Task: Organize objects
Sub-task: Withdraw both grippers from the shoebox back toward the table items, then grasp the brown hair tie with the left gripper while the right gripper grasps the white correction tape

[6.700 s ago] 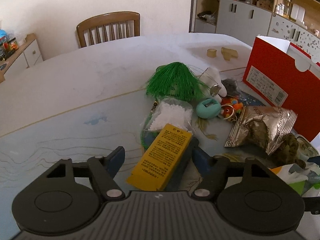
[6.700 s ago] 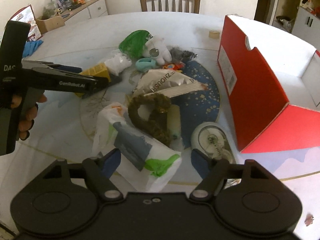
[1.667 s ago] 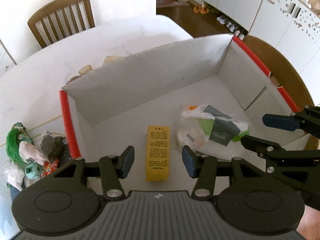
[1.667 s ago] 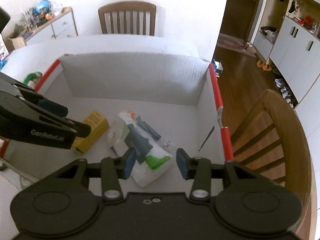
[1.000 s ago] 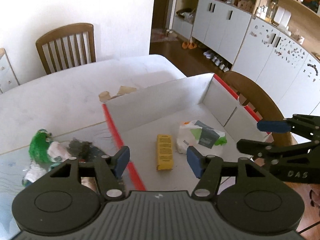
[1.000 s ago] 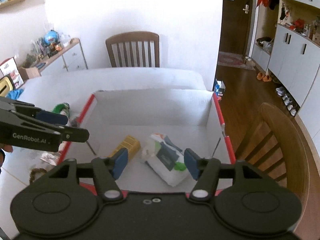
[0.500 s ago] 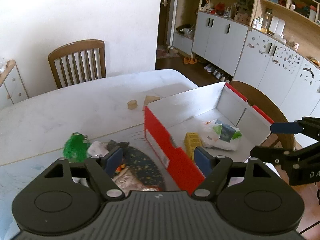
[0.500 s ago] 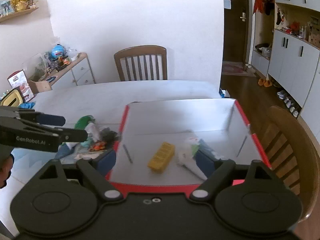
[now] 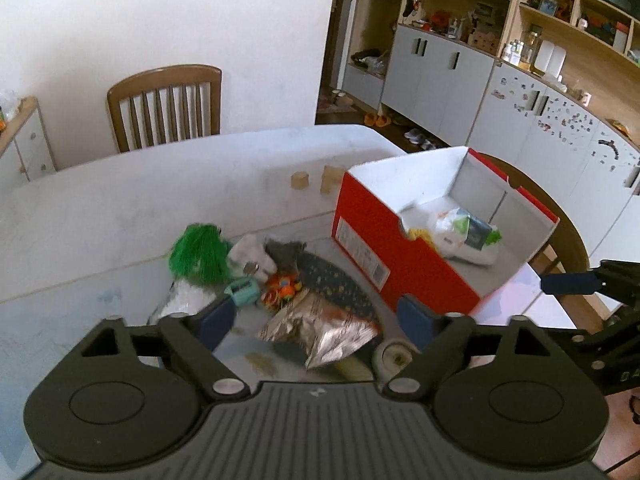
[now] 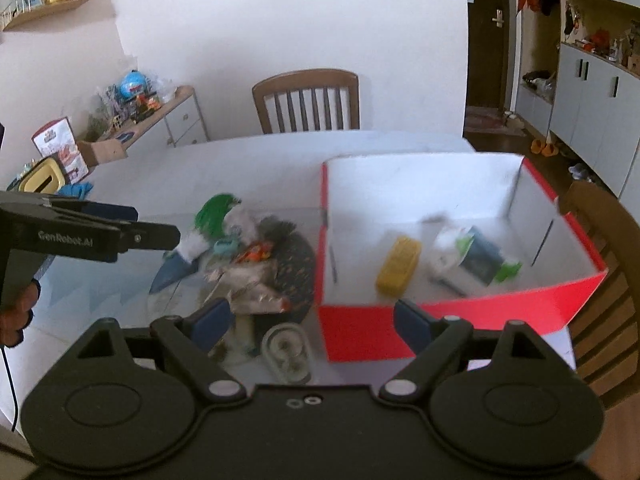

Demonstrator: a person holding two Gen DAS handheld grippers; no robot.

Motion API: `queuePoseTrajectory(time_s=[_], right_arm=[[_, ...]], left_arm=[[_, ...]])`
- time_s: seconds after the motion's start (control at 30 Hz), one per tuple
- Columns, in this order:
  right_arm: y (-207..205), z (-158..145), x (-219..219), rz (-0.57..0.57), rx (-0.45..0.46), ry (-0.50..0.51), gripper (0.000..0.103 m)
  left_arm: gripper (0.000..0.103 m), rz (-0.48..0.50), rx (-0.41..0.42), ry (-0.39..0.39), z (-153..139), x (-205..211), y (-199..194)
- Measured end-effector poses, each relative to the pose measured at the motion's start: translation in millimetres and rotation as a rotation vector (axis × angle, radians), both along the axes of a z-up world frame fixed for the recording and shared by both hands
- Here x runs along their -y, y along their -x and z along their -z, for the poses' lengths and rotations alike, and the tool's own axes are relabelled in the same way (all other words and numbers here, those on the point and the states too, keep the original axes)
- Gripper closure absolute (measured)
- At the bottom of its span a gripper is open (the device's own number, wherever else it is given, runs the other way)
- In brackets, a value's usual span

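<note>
A red cardboard box (image 9: 384,256) (image 10: 440,320) stands on the table's right side. Inside lie a yellow packet (image 10: 398,266) and a white plastic-wrapped pack (image 10: 472,254) (image 9: 466,236). Left of the box is a pile: a green tassel toy (image 9: 198,254), a white plush (image 9: 250,258), a teal ring (image 9: 242,292), an orange toy (image 9: 282,286), a silver foil bag (image 9: 320,330) (image 10: 248,290) and a tape roll (image 10: 286,354). My left gripper (image 9: 316,318) is open and empty above the pile. My right gripper (image 10: 310,322) is open and empty, above the box's near left corner.
The pile lies on a dark blue spotted mat (image 9: 336,284). Two small wooden blocks (image 9: 300,180) sit behind the box. A wooden chair (image 9: 166,106) stands at the far table edge, another (image 10: 608,280) right of the box. A sideboard (image 10: 152,124) is at the left wall.
Both grippers left the yellow packet and white pack in the box, then pulled back and swung left. The pile has come into view under them and the jaws have opened wider.
</note>
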State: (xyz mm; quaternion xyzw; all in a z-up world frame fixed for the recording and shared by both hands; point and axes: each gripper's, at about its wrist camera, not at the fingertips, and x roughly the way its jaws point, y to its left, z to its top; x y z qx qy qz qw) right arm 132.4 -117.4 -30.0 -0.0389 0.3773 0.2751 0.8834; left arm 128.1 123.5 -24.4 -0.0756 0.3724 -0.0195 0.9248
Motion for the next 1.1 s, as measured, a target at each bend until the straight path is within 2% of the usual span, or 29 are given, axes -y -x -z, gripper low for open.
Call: queuePoseTrajectory(time_s=[0.07, 0.23, 0.47, 0.8, 1.1], right_arm=[[6, 8, -6, 0.003, -0.005, 0.016, 0.015], [11, 27, -15, 0.030, -0.046, 0.046, 0.015], [8, 57, -23, 0.046, -0.078, 0.085, 0.015], [-4, 94, -33, 0.045, -0.138, 0.139, 0.017], [-8, 108, -45, 0.032, -0.144, 0.171, 0.020]], left_arm=[[0.001, 0.010, 0.002, 0.006, 6, -4, 6], [0.001, 0.022, -0.031, 0.013, 25, -12, 13], [0.000, 0.070, -0.024, -0.008, 50, -12, 23], [0.000, 0.168, -0.101, 0.012, 93, -4, 25], [0.000, 0.210, -0.085, -0.092, 117, 10, 23]])
